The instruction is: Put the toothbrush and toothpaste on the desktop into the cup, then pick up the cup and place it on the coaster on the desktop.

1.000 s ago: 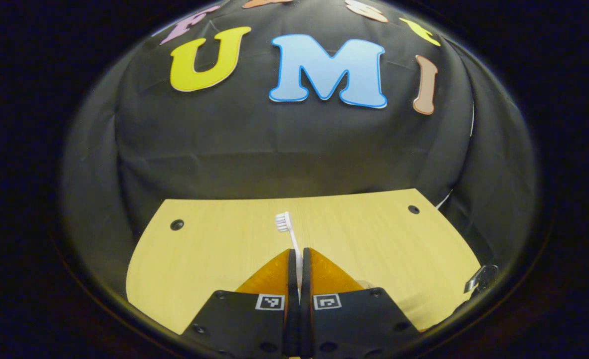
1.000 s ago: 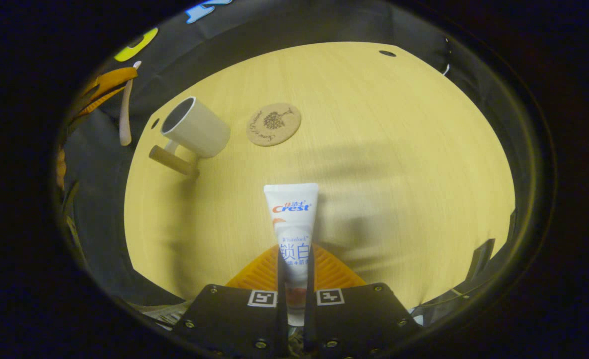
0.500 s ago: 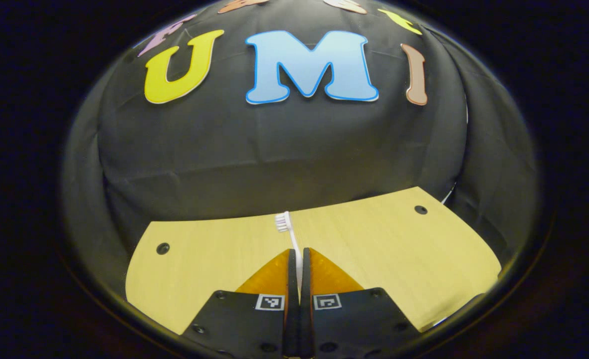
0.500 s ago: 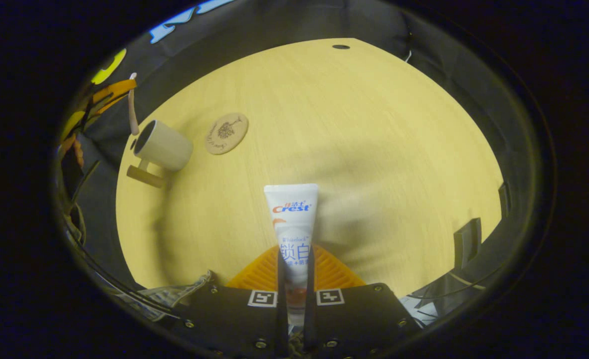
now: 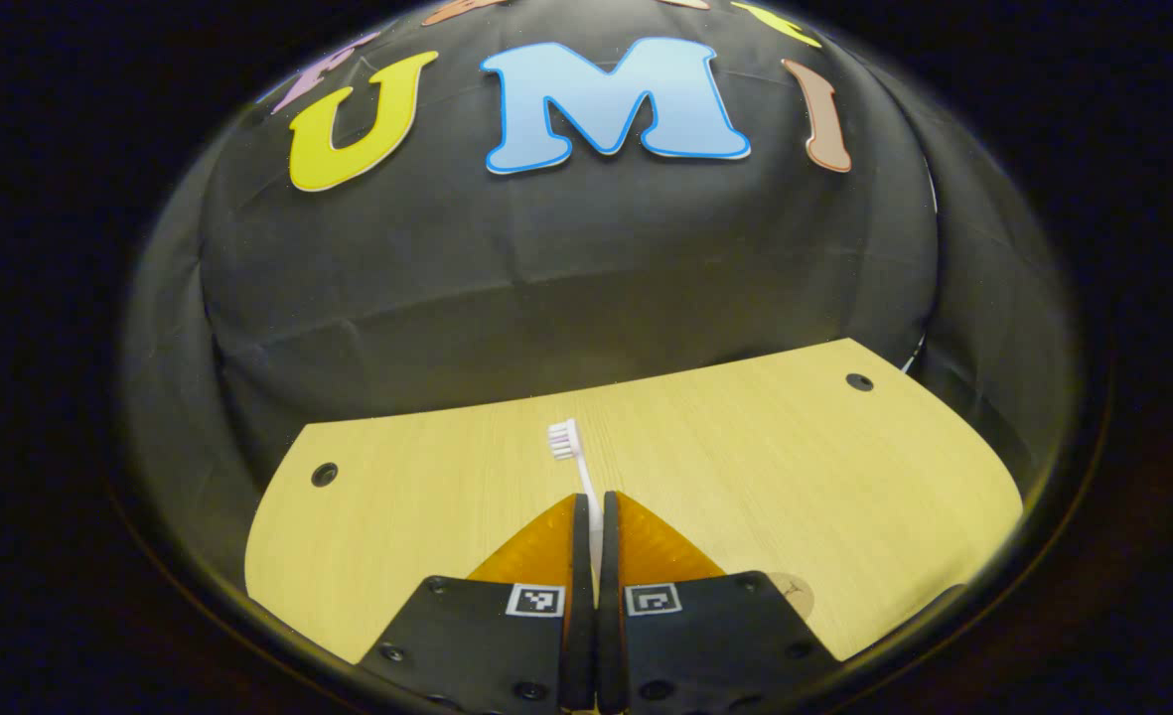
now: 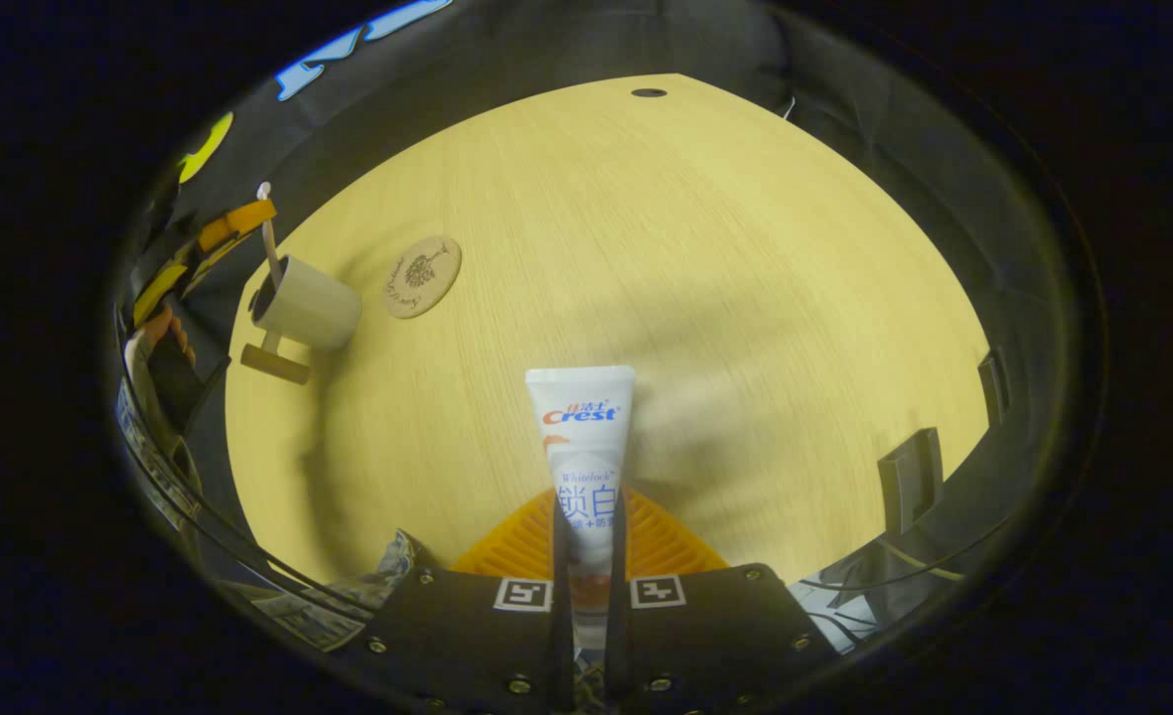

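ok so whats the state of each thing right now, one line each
toothbrush: clamped in left gripper, bristle end forward
toothpaste: clamped in right gripper, held above the desktop
cup: upright on desktop, beside the coaster
coaster: flat on desktop, nothing on it

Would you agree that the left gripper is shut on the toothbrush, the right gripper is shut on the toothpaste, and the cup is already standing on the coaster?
Not quite: in the right gripper view the cup stands on the desktop beside the coaster, not on it. The rest holds: the left gripper is shut on the toothbrush, the right gripper on the toothpaste.
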`<state>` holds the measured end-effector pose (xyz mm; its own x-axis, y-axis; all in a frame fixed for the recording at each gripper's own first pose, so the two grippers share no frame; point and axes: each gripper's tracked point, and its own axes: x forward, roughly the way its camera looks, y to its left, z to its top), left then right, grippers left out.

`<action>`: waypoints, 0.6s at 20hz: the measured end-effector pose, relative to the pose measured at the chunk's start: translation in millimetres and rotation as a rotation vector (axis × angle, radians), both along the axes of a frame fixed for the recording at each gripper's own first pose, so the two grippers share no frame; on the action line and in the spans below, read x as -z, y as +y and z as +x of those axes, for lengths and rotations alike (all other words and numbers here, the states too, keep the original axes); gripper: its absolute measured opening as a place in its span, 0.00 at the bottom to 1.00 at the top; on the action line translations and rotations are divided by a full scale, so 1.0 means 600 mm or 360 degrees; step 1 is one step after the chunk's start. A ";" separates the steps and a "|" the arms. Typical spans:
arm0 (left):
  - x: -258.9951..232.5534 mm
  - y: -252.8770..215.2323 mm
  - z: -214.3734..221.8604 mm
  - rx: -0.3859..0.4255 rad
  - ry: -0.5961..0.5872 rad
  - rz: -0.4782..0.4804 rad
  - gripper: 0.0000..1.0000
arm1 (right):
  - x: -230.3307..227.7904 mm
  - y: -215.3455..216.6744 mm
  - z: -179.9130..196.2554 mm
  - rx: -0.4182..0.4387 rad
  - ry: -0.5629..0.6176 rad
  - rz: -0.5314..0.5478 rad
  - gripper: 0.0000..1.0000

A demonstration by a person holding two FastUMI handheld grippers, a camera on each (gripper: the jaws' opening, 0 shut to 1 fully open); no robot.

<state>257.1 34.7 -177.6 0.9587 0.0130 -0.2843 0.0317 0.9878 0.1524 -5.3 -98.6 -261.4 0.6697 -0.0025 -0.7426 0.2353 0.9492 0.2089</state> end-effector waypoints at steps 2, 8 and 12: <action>0.002 0.003 -0.009 0.0003 -0.0017 0.0005 0.11 | -0.004 -0.001 0.001 -0.0012 -0.0003 -0.0005 0.14; 0.008 0.008 -0.032 0.0004 0.0018 0.0010 0.29 | -0.029 0.013 0.017 -0.0055 -0.0039 -0.0005 0.14; 0.010 0.020 -0.072 0.0002 0.0037 -0.0020 0.39 | -0.079 0.050 0.059 -0.0114 -0.0145 -0.0002 0.14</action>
